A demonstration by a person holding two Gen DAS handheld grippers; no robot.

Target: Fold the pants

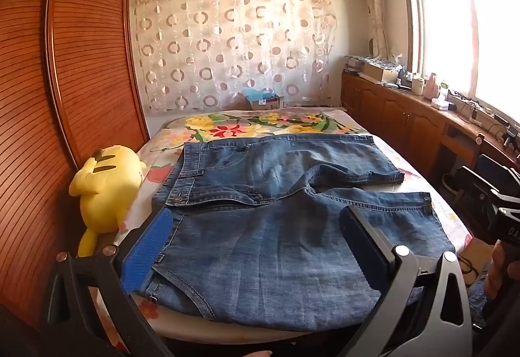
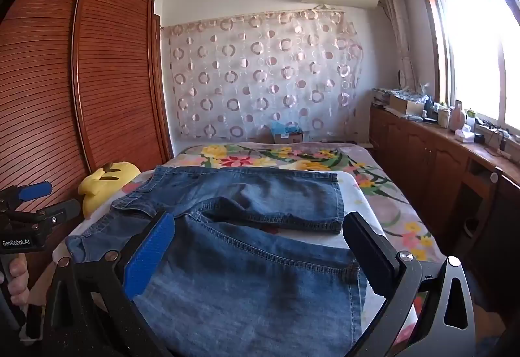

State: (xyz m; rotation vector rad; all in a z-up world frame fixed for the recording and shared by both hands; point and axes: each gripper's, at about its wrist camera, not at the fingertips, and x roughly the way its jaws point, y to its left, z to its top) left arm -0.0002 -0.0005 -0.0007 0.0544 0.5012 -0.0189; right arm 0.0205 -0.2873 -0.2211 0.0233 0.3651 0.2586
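Blue denim pants (image 1: 276,214) lie spread flat on the flowered bed, waistband to the left, the two short legs to the right. My left gripper (image 1: 256,223) is open, hovering over the waist end near the front edge, holding nothing. The pants also show in the right wrist view (image 2: 253,262). My right gripper (image 2: 260,227) is open above the near leg, holding nothing. The left gripper (image 2: 48,197) shows at the left edge of the right wrist view. The right gripper body shows at the right edge of the left wrist view (image 1: 487,194).
A yellow plush toy (image 1: 107,188) lies on the bed's left side against the wooden wardrobe (image 1: 81,64). The flowered bedspread (image 1: 260,123) stretches behind the pants. A low wooden cabinet (image 1: 406,116) with clutter runs along the right under the window.
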